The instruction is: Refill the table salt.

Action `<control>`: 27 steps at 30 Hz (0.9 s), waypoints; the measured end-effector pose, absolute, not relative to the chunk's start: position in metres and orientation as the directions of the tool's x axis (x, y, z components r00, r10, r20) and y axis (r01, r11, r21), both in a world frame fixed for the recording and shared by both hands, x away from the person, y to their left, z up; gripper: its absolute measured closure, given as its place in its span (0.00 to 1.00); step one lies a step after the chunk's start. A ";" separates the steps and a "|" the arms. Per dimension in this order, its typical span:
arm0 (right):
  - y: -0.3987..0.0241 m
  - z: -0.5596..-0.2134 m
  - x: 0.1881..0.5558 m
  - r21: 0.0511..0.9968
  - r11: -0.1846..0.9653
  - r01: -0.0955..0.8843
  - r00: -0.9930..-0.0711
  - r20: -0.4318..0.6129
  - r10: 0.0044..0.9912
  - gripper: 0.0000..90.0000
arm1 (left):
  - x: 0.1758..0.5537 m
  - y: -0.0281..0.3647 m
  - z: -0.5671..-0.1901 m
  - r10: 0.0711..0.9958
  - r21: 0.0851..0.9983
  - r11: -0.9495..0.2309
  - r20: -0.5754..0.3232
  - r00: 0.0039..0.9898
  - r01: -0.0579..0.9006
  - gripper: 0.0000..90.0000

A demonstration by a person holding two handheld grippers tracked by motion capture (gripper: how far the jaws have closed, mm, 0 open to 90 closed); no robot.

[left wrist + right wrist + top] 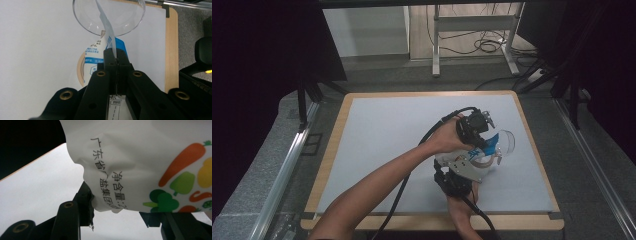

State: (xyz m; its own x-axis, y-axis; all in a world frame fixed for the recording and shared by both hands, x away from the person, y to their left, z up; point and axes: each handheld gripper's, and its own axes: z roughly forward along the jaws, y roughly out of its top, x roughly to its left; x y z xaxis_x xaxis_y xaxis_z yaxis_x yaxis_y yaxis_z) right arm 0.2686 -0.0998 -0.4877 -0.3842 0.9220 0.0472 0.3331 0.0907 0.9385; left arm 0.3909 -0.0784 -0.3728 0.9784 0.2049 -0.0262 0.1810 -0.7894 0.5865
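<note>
1. Nearest the person's edge of the table [377,150], the right gripper [462,172] came up from below, its jaws part-way closed on the body of a printed salt pouch [140,165]. In the right gripper view the white film bulged between the two black jaws, crumpled where the left jaw pressed it, with carrot and vegetable pictures on its face.

2. Just beyond, the left gripper [116,60] reached across from the left and pinched the pouch's top edge. Its jaws were fully closed on the thin blue-and-white film, which rose out of them in a narrow, twisted strip.

3. That strip led up to a clear round bowl [108,17] lying on the table's right half, so the pouch sat between the two grippers, tipped with its mouth toward the bowl's rim.

4. A roll of tan tape [80,67] lay flat on the table under the pouch, beside the bowl; I judged it no part of the pour.

5. The step looked to me like emptying salt into the bowl. To do it well, I would keep the left pinch firm and off to one side of the opening so it does not seal it. I would raise the right gripper slowly to lift the pouch's bottom, and keep the mouth over the bowl's inside.

6. The risk I saw was the soft film folding at the twist and choking the flow, or grains spilling onto the table short of the rim.
</note>
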 end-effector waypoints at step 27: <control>-0.101 -0.480 0.273 0.940 0.061 0.337 -0.404 0.086 0.911 0.58 | 0.394 -0.082 -0.371 0.211 0.564 -0.806 -0.013 0.977 0.181 1.00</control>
